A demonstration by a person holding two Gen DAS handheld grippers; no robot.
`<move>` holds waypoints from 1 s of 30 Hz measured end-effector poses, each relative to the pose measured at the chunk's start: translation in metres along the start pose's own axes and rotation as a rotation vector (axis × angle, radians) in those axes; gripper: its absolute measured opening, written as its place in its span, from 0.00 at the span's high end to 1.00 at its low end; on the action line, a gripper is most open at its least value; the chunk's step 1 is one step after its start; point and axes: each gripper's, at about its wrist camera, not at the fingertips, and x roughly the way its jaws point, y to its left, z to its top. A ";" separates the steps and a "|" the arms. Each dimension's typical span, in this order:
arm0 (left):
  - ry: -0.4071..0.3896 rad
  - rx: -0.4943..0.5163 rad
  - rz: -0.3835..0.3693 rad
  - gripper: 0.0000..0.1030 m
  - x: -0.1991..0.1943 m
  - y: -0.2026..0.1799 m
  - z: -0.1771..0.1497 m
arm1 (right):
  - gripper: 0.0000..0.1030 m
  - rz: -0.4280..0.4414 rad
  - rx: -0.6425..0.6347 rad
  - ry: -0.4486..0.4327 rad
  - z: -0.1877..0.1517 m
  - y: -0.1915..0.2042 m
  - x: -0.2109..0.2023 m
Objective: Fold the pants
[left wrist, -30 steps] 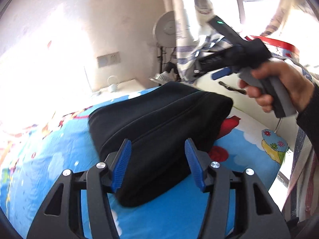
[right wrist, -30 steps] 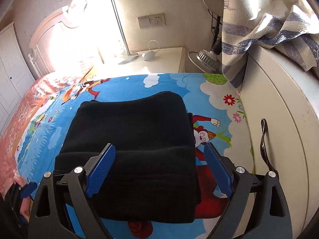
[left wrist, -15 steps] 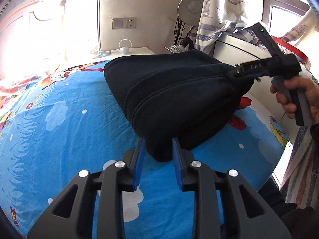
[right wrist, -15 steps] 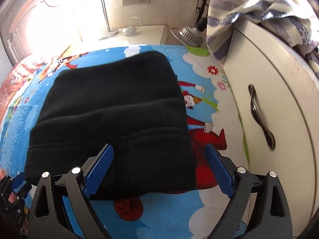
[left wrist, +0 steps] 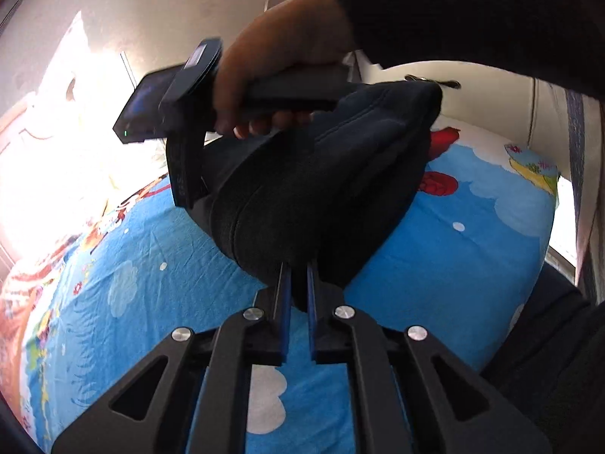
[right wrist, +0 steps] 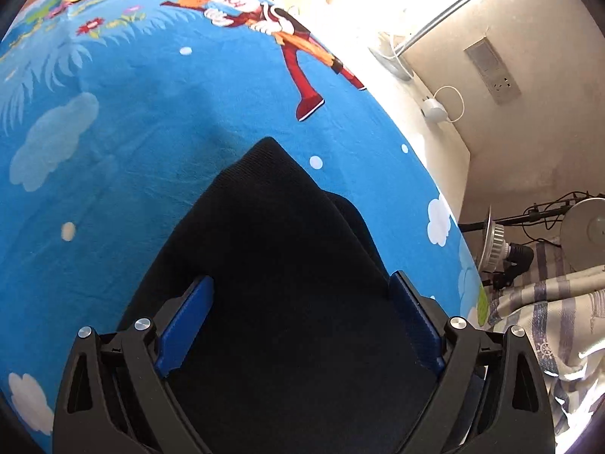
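The black folded pants (left wrist: 321,189) lie bunched on the blue cartoon bedsheet (left wrist: 472,257). My left gripper (left wrist: 298,283) is shut on their near edge, with fabric pinched between the blue pads (left wrist: 283,302). A hand (left wrist: 272,56) holds the right gripper's handle over the pants' far side. In the right wrist view the pants (right wrist: 283,265) fill the space under my right gripper (right wrist: 300,280). Its jaws are opening wide, with dark cloth lying between them; the pads do not press on it.
A white bedside table with a charger (right wrist: 435,109) and a wall socket (right wrist: 495,72) stand beyond the bed's edge. A lamp (right wrist: 503,242) and a striped cloth (right wrist: 548,302) are at the right. A white cabinet (left wrist: 491,90) borders the bed.
My left gripper closed onto the pants' near edge and sank a little. The right gripper swung across over the pants and rolled, and now looks down at their other side.
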 end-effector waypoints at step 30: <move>0.031 0.262 -0.019 1.00 0.007 -0.042 -0.011 | 0.12 0.080 0.213 -0.052 -0.013 -0.024 0.010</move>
